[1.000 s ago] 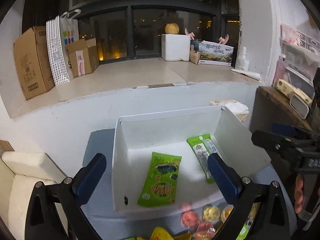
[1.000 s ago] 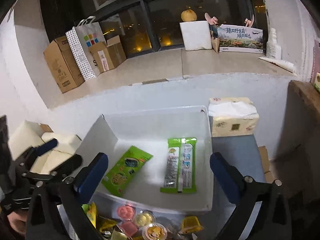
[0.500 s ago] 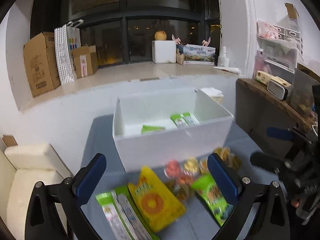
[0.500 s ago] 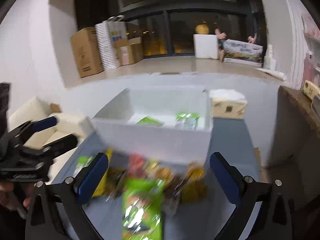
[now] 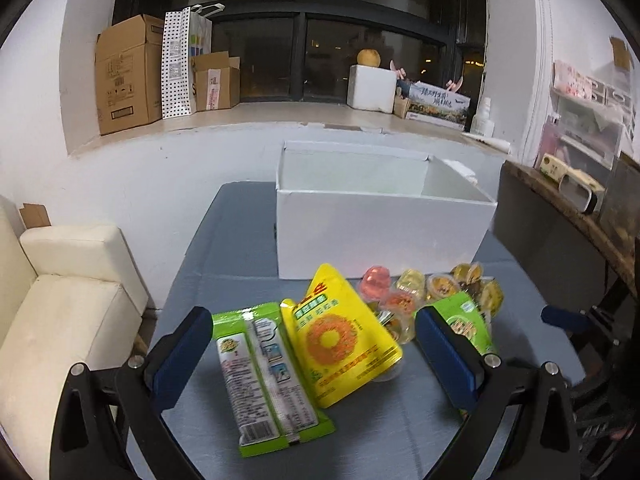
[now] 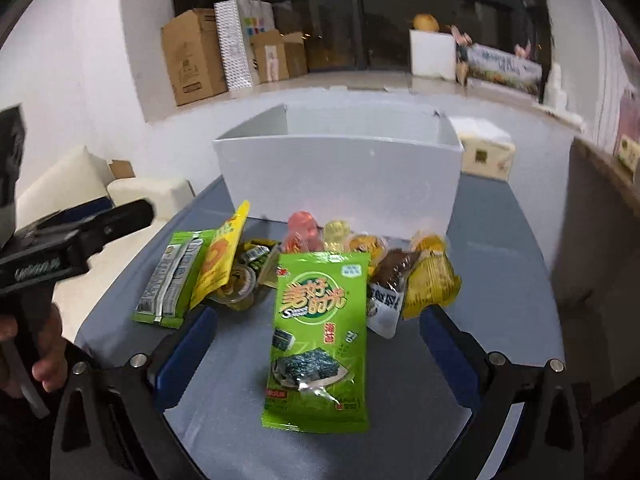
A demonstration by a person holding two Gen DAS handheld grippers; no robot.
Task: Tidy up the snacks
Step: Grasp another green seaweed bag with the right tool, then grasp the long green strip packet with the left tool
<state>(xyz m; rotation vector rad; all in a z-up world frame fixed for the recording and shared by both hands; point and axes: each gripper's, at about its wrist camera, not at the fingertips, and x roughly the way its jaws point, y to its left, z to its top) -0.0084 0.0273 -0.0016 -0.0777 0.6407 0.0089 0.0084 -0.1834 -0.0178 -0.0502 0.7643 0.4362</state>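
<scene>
Left wrist view: left gripper [image 5: 314,354] low over the grey table [image 5: 400,432], fingers spread wide, straddling the twin green pack [image 5: 268,376] and yellow pouch [image 5: 344,336], gripping nothing. Right wrist view: right gripper [image 6: 318,352] likewise spread, empty, bracketing the seaweed packet [image 6: 320,340], probably lined up for a pick. Snacks heaped just before the white box [image 6: 340,172], close for short transfers. Jelly cups [image 5: 424,288] crowded against the pouch, likely to snag. Box contents hidden behind its near wall. Tissue pack [image 6: 486,156] beside the box.
</scene>
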